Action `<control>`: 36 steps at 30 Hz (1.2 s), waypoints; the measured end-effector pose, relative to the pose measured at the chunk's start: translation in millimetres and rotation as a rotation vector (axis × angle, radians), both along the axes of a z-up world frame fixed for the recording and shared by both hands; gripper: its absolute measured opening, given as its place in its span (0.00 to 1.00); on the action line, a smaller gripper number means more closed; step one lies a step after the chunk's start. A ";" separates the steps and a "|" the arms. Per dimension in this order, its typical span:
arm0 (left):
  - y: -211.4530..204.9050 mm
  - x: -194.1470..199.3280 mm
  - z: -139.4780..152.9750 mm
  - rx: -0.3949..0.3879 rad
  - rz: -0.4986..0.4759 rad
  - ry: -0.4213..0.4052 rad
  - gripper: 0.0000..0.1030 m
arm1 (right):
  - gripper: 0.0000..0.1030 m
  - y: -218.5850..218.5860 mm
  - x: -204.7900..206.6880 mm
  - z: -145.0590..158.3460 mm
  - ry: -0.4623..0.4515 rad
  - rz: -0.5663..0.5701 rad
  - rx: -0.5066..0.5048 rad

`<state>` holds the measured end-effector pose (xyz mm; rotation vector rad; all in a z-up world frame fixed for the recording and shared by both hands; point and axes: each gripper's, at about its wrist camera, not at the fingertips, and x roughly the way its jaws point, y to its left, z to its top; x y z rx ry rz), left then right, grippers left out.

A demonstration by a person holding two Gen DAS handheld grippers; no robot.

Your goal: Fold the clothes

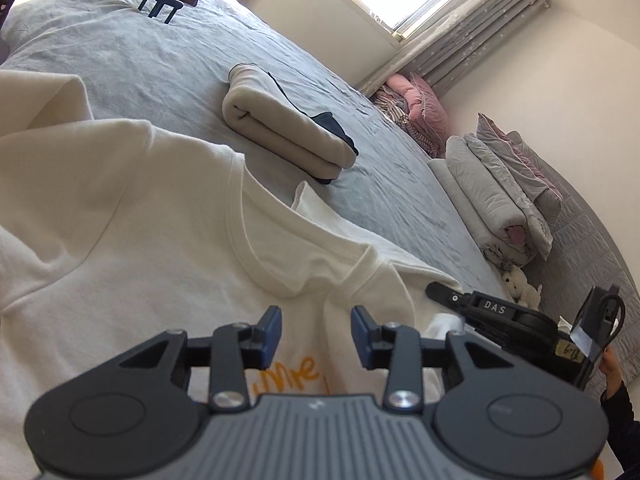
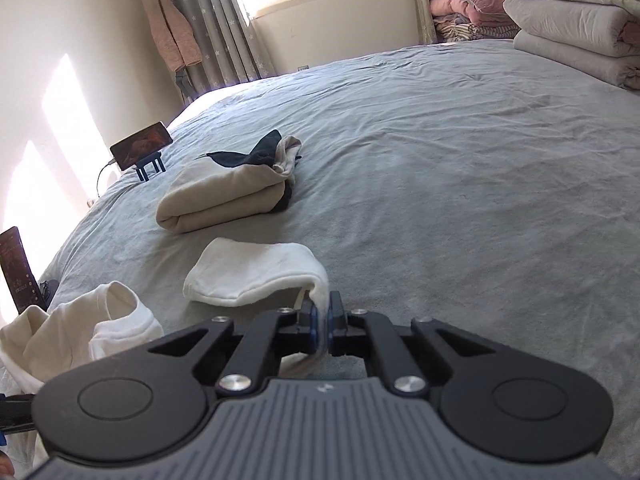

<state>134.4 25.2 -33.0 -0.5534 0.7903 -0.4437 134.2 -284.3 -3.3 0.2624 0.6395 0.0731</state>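
White shirt (image 1: pixel 132 220) is lying spread on the grey bed (image 1: pixel 132 64), front up, its round ribbed neckline showing and orange lettering (image 1: pixel 288 376) sitting below the collar. Its fabric is looking soft and creased, with shoulder seams puckering and one sleeve (image 2: pixel 256 272) folding over itself beside the body. Left gripper (image 1: pixel 316 334) is hovering over the shirt's chest just below the neckline, its blue-padded fingers (image 1: pixel 272 332) standing apart with nothing between them. Right gripper (image 2: pixel 322 326) is pinching the edge of that sleeve, fingers pressed together on the white cloth, which is draping up and over the fingertips. Beyond the shirt, a beige folded garment (image 2: pixel 228 196) with a dark piece tucked on top is resting on the bed. Farther past it, a phone (image 2: pixel 141 145) is leaning on a small stand near the bed's edge. Folded quilts (image 2: pixel 576 28) are stacking up at the far side from the shirt.
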 end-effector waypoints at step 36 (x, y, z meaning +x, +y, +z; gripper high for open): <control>-97.7 49.3 16.8 0.363 -0.212 -0.190 0.63 | 0.49 -75.0 -114.7 -9.0 0.050 -0.041 -0.180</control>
